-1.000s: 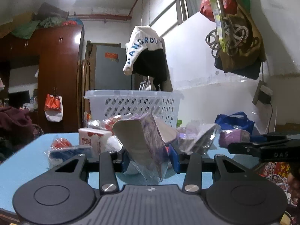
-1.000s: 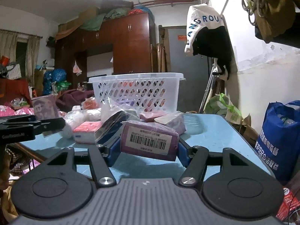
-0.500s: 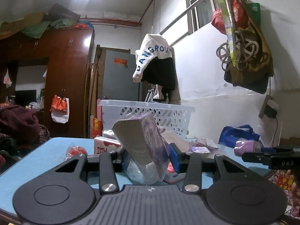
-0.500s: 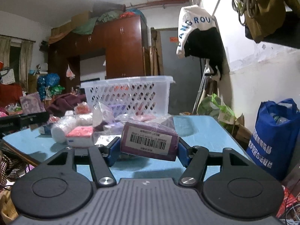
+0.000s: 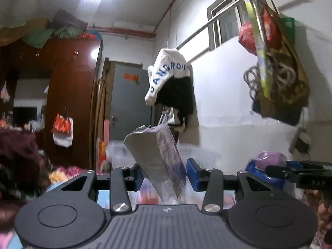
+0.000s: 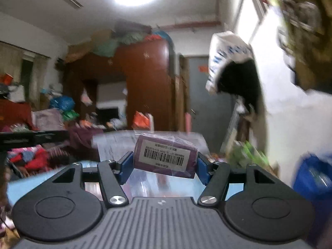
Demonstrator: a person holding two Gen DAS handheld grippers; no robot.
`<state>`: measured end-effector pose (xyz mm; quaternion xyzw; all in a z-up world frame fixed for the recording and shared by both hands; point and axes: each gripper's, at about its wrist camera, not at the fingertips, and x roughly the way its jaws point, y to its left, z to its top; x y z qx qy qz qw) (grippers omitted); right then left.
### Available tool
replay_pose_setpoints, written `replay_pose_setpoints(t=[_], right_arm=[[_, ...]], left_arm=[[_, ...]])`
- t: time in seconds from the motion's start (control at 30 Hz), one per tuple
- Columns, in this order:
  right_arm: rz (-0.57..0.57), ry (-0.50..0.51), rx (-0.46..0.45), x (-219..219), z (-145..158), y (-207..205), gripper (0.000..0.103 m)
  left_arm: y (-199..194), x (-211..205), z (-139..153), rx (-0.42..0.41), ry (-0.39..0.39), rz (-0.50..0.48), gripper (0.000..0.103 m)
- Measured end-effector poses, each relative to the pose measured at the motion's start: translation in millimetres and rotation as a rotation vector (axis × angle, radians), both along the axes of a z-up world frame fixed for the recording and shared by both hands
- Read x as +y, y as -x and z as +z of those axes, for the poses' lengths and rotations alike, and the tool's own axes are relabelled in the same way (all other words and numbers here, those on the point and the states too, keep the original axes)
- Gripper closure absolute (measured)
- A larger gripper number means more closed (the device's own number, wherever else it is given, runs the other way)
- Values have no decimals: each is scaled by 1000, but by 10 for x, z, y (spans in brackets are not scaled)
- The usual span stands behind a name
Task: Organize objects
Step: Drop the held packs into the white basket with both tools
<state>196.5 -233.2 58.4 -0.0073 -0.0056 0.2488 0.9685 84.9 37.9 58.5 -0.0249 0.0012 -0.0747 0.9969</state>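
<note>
My left gripper is shut on a purple wrapped pack that stands tilted between the blue pads, lifted well above the table. My right gripper is shut on a purple pack with a barcode label, held flat and raised. The white laundry basket is a blurred pale shape just beyond the right gripper's pack; it also shows blurred behind the left gripper's pack. The right gripper's side with its purple pack shows at the right of the left wrist view.
The light blue table lies low under both grippers. A brown wardrobe and a grey door stand behind. Clothes and bags hang on the right wall. A blue bag sits at the right.
Both grippers have risen and tilted upward with their packs. The table's clutter has dropped out of view and the basket now sits low and blurred.
</note>
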Motion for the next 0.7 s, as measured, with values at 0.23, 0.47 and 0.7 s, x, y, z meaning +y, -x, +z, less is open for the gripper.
replay_pose_setpoints(t=[0.23, 0.47, 0.7], right_arm=[[-29, 108, 134, 656, 404, -1328, 38], [-77, 136, 159, 698, 340, -1366, 0], [4, -37, 259, -90, -208, -306, 0]], left_arm=[[-1444, 127, 494, 252, 45, 31, 56], [-1779, 125, 410, 302, 53, 42, 13], [-712, 174, 168, 204, 31, 12, 13]])
